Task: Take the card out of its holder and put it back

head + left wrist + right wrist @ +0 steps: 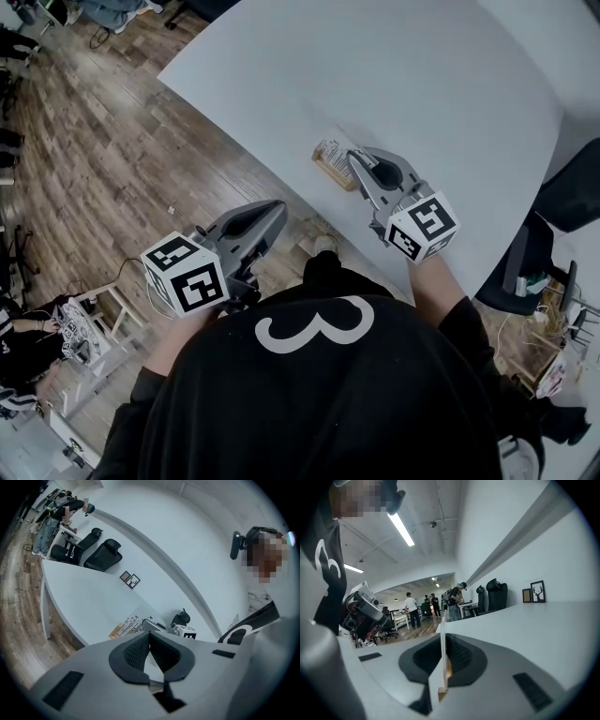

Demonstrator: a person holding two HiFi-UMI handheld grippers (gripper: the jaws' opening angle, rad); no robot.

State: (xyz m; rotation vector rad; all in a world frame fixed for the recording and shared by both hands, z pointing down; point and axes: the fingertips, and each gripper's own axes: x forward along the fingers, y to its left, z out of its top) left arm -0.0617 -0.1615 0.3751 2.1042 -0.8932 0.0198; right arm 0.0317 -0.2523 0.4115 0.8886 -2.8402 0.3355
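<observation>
As I look down from the head camera, the white table (pixel 403 84) fills the top of the view. The card (pixel 332 150) sits near its front edge, with the wooden holder (pixel 335 175) along the card's near side. My right gripper (pixel 353 157) is right on it, reaching in low from the table's edge with its marker cube (pixel 422 225) toward me.

In the right gripper view, there it is: the card stands edge-on as a thin white line between the two dark pads. Both pads press on it, so that's a pinch. A sliver of wood shows against the card's lower end. Whether the card sits in the slot or is clear of it, I can't tell from here.

Over to the left gripper (pixel 277 208): it hangs off the table, over the wood-plank floor (pixel 103 141), well apart from the card. Its own view shows the jaw tips pressed together with nothing between them. Past those closed jaws I see the card's printed face and the holder's wooden strip on the tabletop, with the right gripper just beside them.

Farther back on the table stand two small framed pictures (pixel 131 579), and black chairs (pixel 101 555) sit at the far end. In the background of the right gripper view, people (pixel 411 606) stand about the room.
</observation>
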